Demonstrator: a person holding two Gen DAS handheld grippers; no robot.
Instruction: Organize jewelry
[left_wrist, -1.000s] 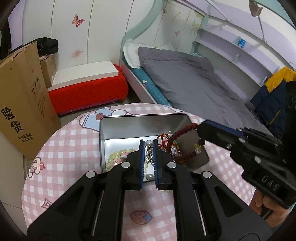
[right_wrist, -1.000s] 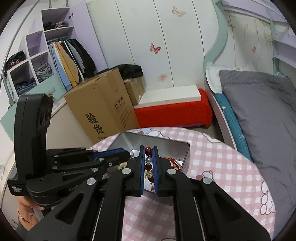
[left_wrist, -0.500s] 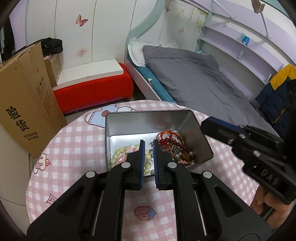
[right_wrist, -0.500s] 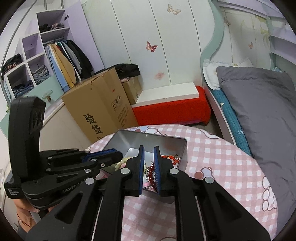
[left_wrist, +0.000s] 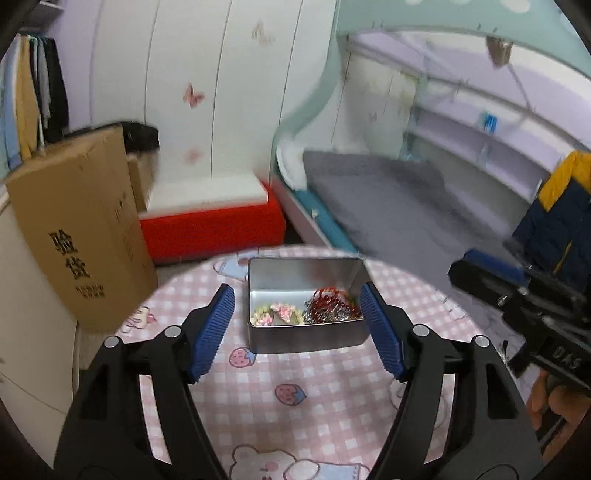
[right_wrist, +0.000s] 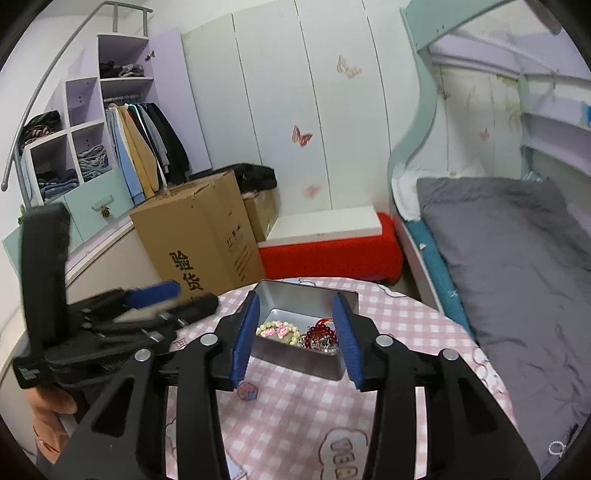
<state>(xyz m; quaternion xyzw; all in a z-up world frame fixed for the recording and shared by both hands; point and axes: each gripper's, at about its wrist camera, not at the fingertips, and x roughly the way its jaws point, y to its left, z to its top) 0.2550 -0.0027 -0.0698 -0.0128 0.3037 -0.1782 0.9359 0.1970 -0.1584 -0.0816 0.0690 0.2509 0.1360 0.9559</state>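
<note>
At twelve o'clock ahead of both spread-open grippers, left (left_wrist: 297, 319) and right (right_wrist: 297, 332), the jewelry (left_wrist: 317, 308) is seen lying inside the tin (left_wrist: 306, 339), untouched.

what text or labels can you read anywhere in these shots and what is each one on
"验货" in large black characters on the side of the cardboard box.
Smaller print and handling symbols on the same box: too small to read.
"DAS" embossed on the right gripper, seen upside down in the left wrist view.
White label on the left gripper body: too blurred to read.
Letters on the pink checked tablecloth: not legible.
</note>
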